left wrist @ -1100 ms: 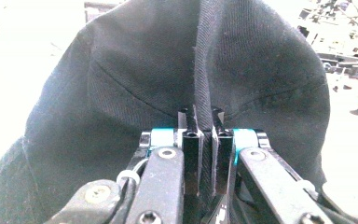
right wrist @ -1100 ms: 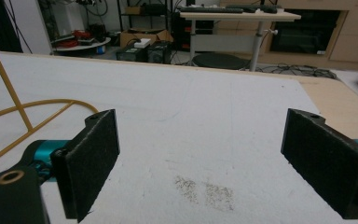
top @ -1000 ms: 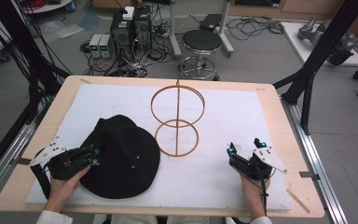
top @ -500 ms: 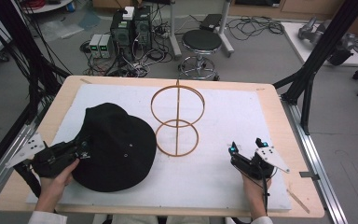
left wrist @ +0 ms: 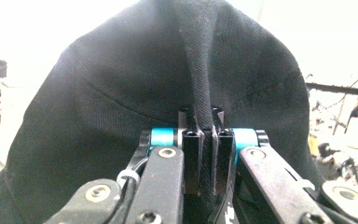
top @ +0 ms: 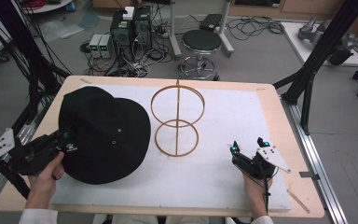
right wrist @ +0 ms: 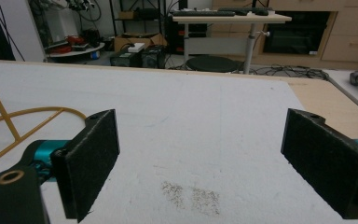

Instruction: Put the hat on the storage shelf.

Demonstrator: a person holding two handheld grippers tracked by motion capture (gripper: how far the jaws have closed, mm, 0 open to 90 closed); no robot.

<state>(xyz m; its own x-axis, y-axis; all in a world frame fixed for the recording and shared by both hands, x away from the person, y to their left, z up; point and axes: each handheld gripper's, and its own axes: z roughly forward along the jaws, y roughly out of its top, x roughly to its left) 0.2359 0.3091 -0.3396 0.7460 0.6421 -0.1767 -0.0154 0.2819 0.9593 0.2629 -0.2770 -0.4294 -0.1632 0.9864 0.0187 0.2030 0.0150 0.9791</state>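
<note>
Pinching a thin fold of the black cloth bucket hat (top: 105, 135) at the counter's (top: 270, 100) left, left hand-held gripper (top: 65, 138) risks slippage or snagging the gold wire stand (top: 177, 119); right hand-held gripper (top: 248, 148) gapes wide, empty.

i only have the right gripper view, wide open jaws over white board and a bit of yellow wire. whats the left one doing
Observer: The left gripper is shut on a pinched fold of a black bucket hat, at the edge nearest the person's left hand.
Operator: is the hat on that wire thing
Observer: No. The yellow wire stand, two hoops on an upright rod, is bare; the hat sits to its left and looks partly lifted off the white board.
Operator: and where is my gripper vs the stand
Observer: The right gripper is open near the board's front right, apart from the stand, holding nothing.
</note>
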